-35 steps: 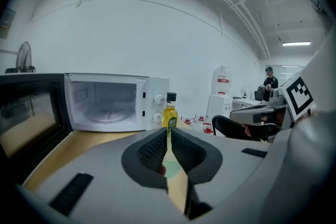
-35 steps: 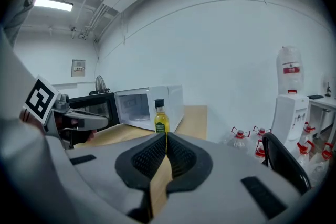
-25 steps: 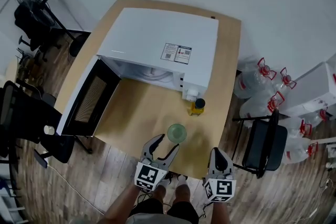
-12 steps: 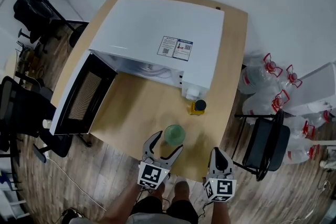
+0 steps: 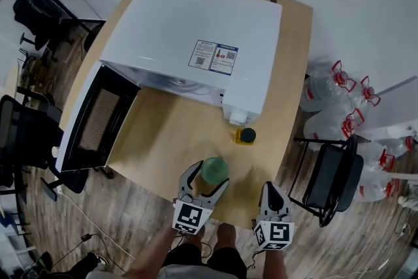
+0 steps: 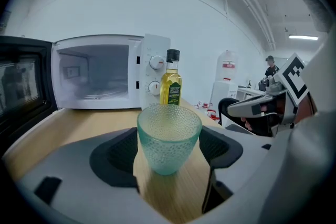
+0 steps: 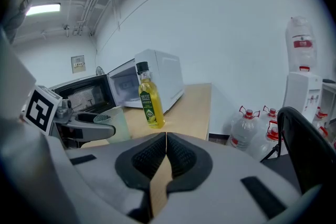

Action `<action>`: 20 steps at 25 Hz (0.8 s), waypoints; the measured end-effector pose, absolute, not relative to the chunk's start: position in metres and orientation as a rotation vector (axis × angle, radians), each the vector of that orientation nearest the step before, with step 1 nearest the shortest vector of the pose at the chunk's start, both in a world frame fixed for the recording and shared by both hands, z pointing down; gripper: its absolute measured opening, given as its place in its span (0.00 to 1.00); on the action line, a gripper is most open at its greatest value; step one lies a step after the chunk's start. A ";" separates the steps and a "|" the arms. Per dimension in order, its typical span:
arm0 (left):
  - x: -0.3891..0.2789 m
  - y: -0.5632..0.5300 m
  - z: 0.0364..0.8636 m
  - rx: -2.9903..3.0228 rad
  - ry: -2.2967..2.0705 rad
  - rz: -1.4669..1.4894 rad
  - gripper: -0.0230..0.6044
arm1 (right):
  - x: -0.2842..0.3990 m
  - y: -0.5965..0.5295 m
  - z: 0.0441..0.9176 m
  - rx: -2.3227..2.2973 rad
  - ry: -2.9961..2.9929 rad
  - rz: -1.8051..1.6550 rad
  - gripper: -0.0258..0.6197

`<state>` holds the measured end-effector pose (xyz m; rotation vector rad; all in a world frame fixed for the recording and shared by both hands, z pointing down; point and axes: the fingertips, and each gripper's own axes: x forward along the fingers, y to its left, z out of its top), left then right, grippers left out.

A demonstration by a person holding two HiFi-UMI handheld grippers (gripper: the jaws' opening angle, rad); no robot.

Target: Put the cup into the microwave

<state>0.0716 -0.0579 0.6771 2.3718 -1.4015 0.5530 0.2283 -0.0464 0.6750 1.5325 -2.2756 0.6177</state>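
At the near edge of the table point(image 5: 163, 134): cup point(image 5: 214, 170) between wide left jaws, right jaws closed.
Head view: the green cup stands upright on the wooden table near its front edge, well short of the white microwave point(image 5: 196, 29), whose door point(image 5: 91, 124) hangs open to the left. The left gripper point(image 5: 210, 174) straddles the cup, the right gripper point(image 5: 270, 187) sits apart beside it, and an oil bottle point(image 5: 246, 135) stands by the microwave's front corner. Left gripper view: the jaws have just been opening and stand wide. The cup is between the pads point(image 6: 118, 157), close to both but not visibly squeezed, with the open microwave beyond. Right gripper view: the jaws are pressed together with nothing between them, and the bottle and cup are ahead to the left.
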 end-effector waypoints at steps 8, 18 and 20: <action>0.075 -0.072 0.678 2.370 -1.412 0.518 0.62 | 0.231 -0.049 0.683 1.525 -2.262 0.643 0.07; 0.077 -0.076 0.680 2.367 -1.408 0.521 0.62 | 0.232 -0.053 0.685 1.520 -2.259 0.652 0.07; 0.078 -0.076 0.680 2.364 -1.410 0.523 0.62 | 0.233 -0.054 0.684 1.521 -2.260 0.648 0.07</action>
